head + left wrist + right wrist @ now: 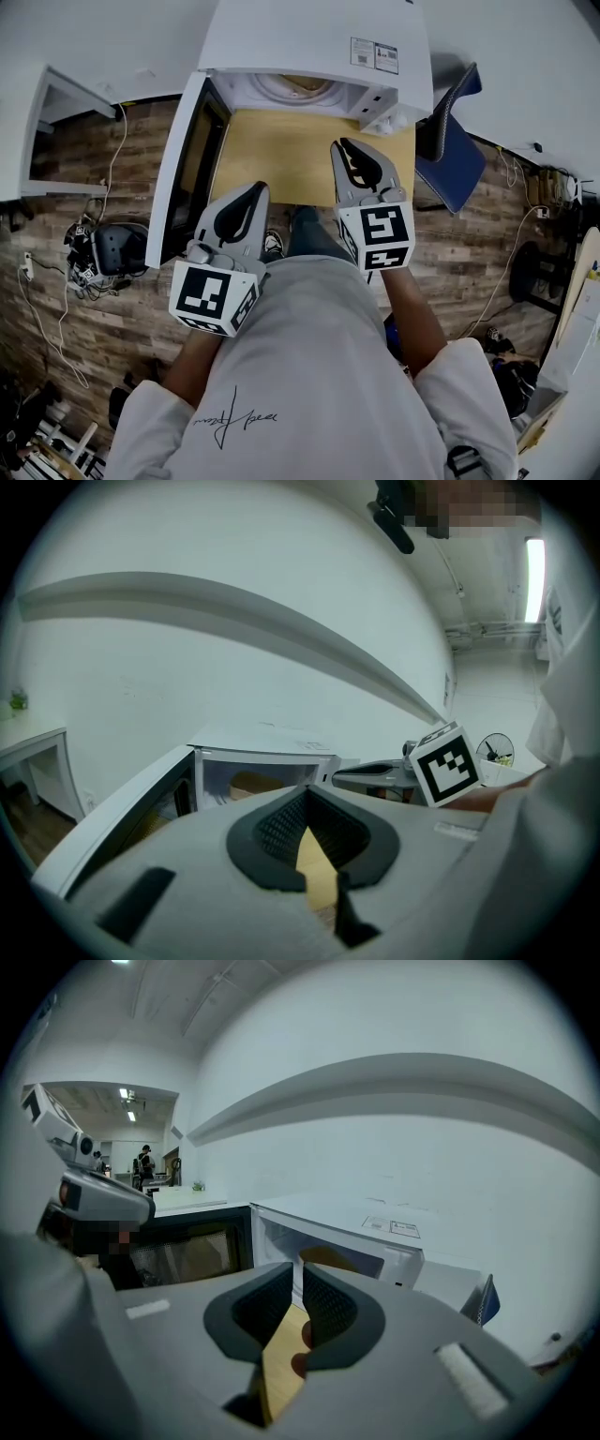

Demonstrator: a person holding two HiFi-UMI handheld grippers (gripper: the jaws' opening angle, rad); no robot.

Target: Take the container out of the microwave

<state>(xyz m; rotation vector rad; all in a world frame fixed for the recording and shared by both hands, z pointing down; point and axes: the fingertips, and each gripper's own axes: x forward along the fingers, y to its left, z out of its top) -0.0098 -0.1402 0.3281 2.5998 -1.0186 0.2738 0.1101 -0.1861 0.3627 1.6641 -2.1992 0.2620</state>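
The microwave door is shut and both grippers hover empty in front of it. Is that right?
No: the microwave door stands open, swung leftward, as the head view shows. The left gripper and right gripper do hover empty before it.

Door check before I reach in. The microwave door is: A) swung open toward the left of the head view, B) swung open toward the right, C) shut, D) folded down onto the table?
A: the microwave door stands swung out at the left of the microwave, cavity exposed.
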